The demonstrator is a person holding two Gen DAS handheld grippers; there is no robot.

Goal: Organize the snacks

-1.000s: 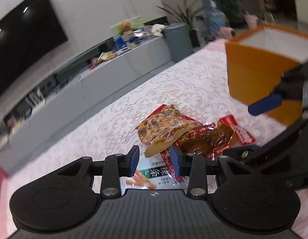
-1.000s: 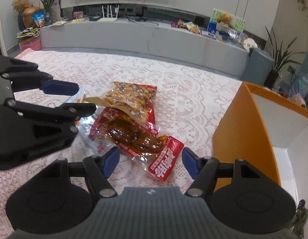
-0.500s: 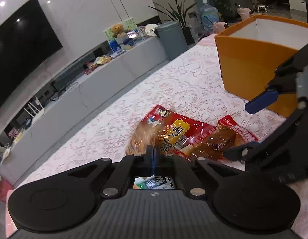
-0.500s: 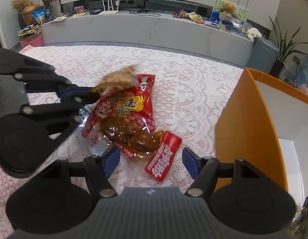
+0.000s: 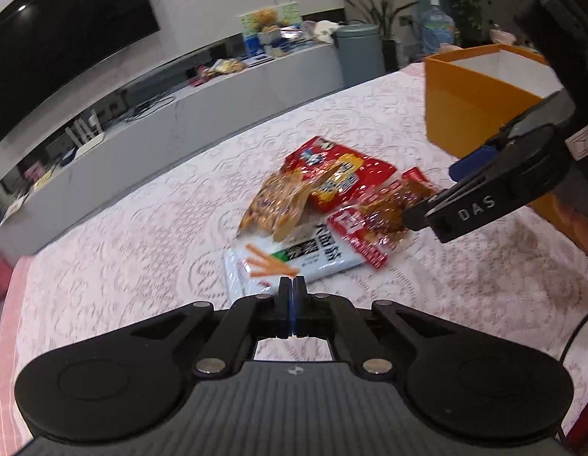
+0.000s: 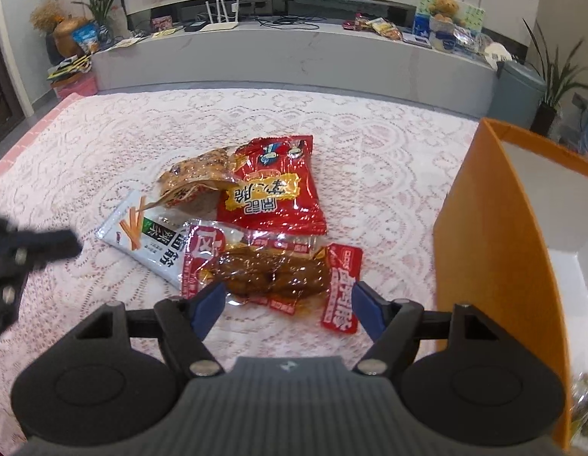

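Left wrist view is showing me the snack packets lying in a loose heap at mid-frame on the lace tablecloth [image 5: 149,205]: a white packet [image 5: 294,258] nearest my tool, a clear bag of brown nuggets [image 5: 278,205] leaning over it, a red packet [image 5: 343,174] behind, and a clear packet of brown meat with red ends [image 5: 373,224] to the right. My left gripper [image 5: 292,285] is sitting just short of the white packet with its fingers pressed together and nothing between them. I am seeing the right gripper [image 5: 430,193] reaching in from the right edge, over the meat packet. In the right wrist view, the right gripper [image 6: 286,300] is hovering with its jaws spread on either side of the meat packet [image 6: 271,273], its blue pads [image 6: 208,304] not pressing it; they have just been opening a little wider. An orange box [image 6: 495,228] is standing open at the right of the frame, apart from the heap.
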